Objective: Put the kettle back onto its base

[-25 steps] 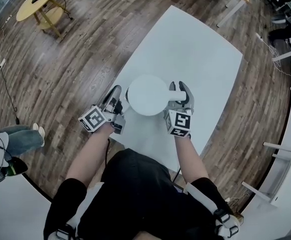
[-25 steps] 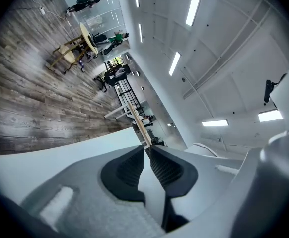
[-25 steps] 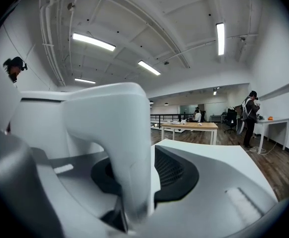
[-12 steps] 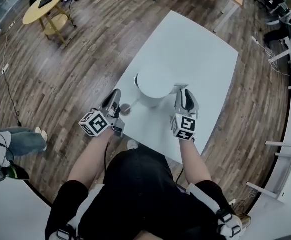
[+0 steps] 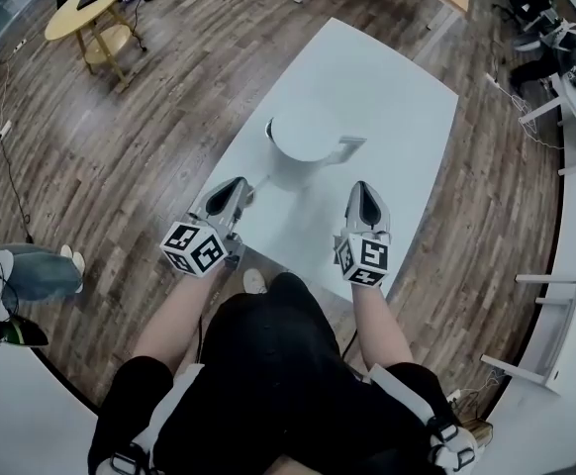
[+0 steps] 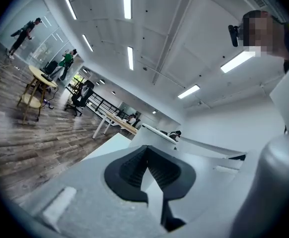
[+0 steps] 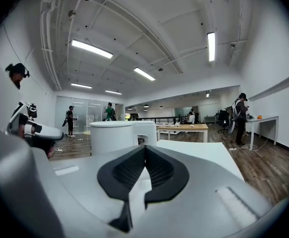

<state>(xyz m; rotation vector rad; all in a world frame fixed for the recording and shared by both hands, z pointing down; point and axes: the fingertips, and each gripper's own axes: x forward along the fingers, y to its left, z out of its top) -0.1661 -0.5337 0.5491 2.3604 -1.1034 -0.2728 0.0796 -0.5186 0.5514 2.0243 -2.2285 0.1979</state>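
The left hand-held gripper (image 5: 233,190) hangs at the near left edge of the white tabletop (image 5: 397,87). Its jaws have just closed together, with nothing between them. Farther in, the white kettle (image 5: 303,135) stands upright on the tabletop with its handle pointing right. It is ahead of both grippers and apart from each. The right hand-held gripper (image 5: 365,192) hovers over the near right part of the tabletop. Its jaws have also just closed together, empty, and it faces the kettle.

White table (image 5: 397,97) (on wood floor (image 5: 149,117)) w/ white kettle (image 5: 303,135) atop.
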